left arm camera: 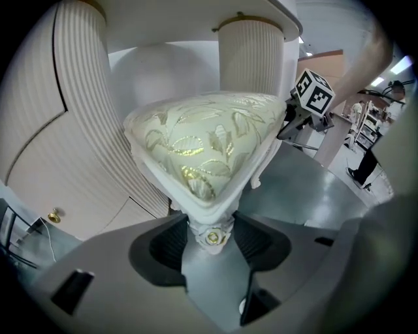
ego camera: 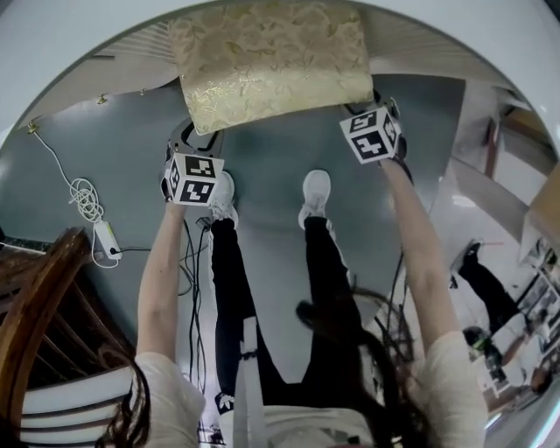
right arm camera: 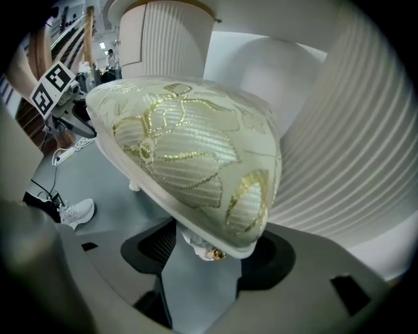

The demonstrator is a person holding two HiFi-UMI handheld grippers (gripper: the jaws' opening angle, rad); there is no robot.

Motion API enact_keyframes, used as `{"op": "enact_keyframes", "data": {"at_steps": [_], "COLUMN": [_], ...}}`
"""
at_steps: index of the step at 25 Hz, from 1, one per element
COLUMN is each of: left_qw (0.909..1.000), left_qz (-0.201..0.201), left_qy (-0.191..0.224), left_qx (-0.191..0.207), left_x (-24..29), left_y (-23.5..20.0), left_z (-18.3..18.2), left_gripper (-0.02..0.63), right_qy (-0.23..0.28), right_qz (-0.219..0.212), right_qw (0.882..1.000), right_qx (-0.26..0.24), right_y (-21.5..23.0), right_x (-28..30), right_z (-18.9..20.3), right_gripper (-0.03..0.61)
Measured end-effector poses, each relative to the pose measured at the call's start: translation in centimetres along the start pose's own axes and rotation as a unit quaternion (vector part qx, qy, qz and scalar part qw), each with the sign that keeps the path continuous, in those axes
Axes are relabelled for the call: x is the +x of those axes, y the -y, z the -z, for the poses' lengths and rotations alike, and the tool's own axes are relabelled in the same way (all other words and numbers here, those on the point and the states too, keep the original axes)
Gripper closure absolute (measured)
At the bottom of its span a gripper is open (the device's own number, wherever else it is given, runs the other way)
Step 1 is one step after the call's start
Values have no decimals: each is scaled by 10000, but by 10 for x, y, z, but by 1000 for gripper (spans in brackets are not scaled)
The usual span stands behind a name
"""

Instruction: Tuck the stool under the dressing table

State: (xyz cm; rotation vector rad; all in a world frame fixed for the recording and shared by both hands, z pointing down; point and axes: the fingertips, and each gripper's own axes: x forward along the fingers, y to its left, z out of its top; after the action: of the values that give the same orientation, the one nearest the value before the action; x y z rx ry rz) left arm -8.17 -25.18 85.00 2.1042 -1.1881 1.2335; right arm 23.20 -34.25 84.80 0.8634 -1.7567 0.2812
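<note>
The stool (ego camera: 271, 61), white-framed with a cream seat worked in gold leaves, stands on the grey floor (ego camera: 289, 149) at the front edge of the dressing table (left arm camera: 163, 19). It faces the gap between the table's two fluted white pedestals (left arm camera: 251, 59) (how far the seat reaches under the top cannot be told). The left claw (left arm camera: 210, 238) is closed on the stool's near left corner, its ribbed pads pressed to either side of the carved post with the rosette. The right claw (right arm camera: 208, 251) grips the near right corner the same way, just under the seat's rim. Both point steeply down from outstretched arms. The person's white shoes (ego camera: 315, 192) stand just behind the stool. A white cable (ego camera: 83, 197) lies coiled toward the floor's left side, near a wooden chair (ego camera: 44, 297).
</note>
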Motion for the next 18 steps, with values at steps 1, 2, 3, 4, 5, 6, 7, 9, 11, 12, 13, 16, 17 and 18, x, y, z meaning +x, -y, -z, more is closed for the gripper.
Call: {"op": "enact_keyframes", "data": {"at_steps": [1,2,3,4,5,6,7,9,11,12,13,16,17,18], "left_qw": [10000,9999,9998,9995,9992,9987,9982,9971,9962,9960,9959,9947,9939,9930], "left_qz": [-13,-40,-84,-136,-185,-219,-232,-171,-49,-4,31,111,85,6], "left_qy": [-46,-100,-156,-204,-246,-289,-333,-390,-382,-359,-339,-392,-461,-541], "left_qx": [17,49,105,181,266,347,431,634,785,813,833,944,994,1050], "left_x": [1,2,4,7,9,12,14,17,18,19,19,20,23,27], "left_y": [-1,-4,-8,-14,-22,-31,-40,-50,-49,-48,-48,-54,-61,-73], "left_z": [-2,-5,-7,-10,-13,-16,-20,-29,-33,-33,-32,-33,-37,-45], "left_gripper": [390,391,391,393,394,394,394,394,393,391,390,387,385,385], "right_qy": [27,62,105,151,193,229,255,275,282,276,265,262,276,297], "right_qz": [33,65,87,105,126,146,164,227,290,295,289,311,334,359], "right_qw": [10000,10000,9999,9996,9992,9987,9981,9971,9969,9970,9971,9959,9948,9932], "right_qx": [-1,30,104,208,325,439,541,666,671,660,660,802,919,1064], "right_y": [2,4,3,2,-1,-3,-4,-1,2,2,2,1,3,3], "right_x": [-1,-2,-2,-1,0,2,4,5,4,4,4,5,6,8], "right_z": [-1,-2,-2,-3,-4,-8,-12,-19,-18,-17,-17,-21,-25,-31], "right_gripper": [298,299,298,299,299,299,299,299,299,299,299,298,298,298]}}
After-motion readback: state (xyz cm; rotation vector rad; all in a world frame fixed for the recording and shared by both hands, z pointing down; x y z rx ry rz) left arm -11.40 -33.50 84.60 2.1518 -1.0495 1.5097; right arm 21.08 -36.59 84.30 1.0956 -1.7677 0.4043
